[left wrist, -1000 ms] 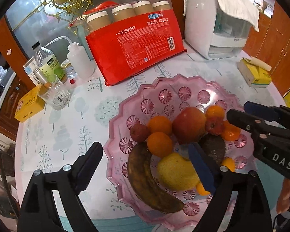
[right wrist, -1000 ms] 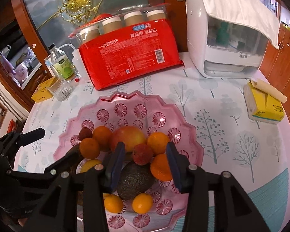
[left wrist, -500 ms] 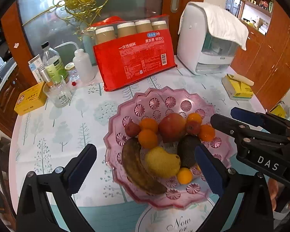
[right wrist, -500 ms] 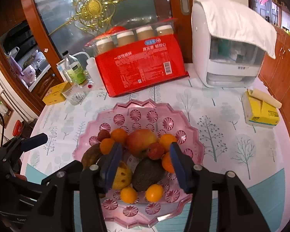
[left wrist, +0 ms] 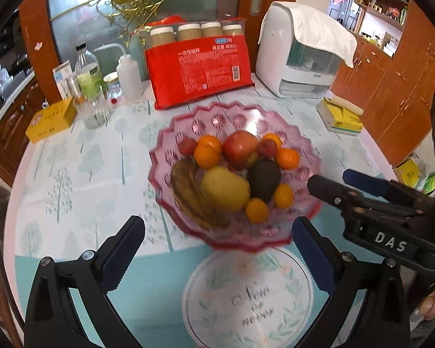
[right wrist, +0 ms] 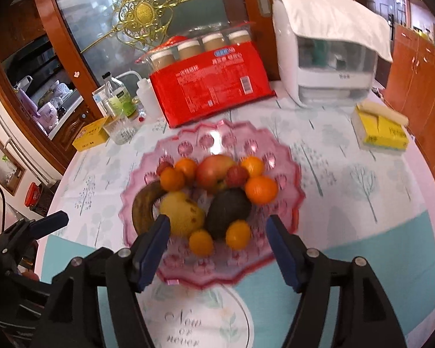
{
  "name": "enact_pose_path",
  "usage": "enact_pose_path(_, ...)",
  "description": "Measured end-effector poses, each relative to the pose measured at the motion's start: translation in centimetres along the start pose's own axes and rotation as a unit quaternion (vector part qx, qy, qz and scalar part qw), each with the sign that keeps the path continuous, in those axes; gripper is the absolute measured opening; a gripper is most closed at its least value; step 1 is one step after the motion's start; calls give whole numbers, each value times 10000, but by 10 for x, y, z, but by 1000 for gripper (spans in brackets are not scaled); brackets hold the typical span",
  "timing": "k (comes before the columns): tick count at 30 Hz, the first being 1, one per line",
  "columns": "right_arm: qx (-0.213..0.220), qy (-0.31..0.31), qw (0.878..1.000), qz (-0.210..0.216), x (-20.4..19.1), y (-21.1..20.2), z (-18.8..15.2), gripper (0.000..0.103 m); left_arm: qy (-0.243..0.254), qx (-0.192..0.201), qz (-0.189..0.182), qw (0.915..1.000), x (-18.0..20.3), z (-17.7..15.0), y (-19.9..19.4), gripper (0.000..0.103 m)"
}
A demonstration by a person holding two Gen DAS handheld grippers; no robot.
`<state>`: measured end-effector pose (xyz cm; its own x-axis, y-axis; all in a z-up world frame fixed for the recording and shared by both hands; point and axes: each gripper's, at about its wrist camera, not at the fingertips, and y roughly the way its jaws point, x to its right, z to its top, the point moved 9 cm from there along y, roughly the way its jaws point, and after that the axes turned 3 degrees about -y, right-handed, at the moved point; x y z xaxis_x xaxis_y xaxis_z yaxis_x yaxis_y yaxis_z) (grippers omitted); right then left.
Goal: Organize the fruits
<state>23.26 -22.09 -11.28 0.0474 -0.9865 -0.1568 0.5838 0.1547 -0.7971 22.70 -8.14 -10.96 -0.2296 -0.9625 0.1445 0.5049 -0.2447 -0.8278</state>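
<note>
A pink glass fruit bowl sits mid-table. It holds a brown banana, a yellow mango, a dark avocado, a red apple and several oranges. My left gripper is open and empty, near the bowl's front rim. My right gripper is open and empty over the bowl's front; it also shows in the left wrist view at the right.
A red pack of paper cups, a white appliance, bottles and a glass, a yellow box and a yellow tissue pack ring the bowl. A round printed mat lies in front.
Both grippers have pulled back and up from the bowl, empty. The left jaws have opened wider. More of the table front and the mat now show.
</note>
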Motion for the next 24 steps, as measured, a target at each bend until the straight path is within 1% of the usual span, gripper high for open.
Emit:
enact_pose_path(3,-10,21,10000,6,1,-6,-19,69,-115,32,-53,9999,4,-16,-9,102)
enact_pose_path(5,-14,6,10000,21,0,-12,-32,69,-140,34,-23,9999,5,-25,-13,102)
enact_pose_path(12,52,-89,9999,113,-9,-40,-66,70,-284,155,228,9992,5,-57,-40,102)
enact_pose_path(17,73,-158,9998,131,-15,-60,-89,70,-364,98,370,9986,4,-79,-59,102)
enact_pose_path(20,-2,-217,9996,167,-20,-72,-105,70,-340,36,458,9984,6,-95,-71,102)
enact_pose_path(24,-137,-280,9992,237,-26,-86,-125,70,-284,31,682,9973,5,-114,-91,102)
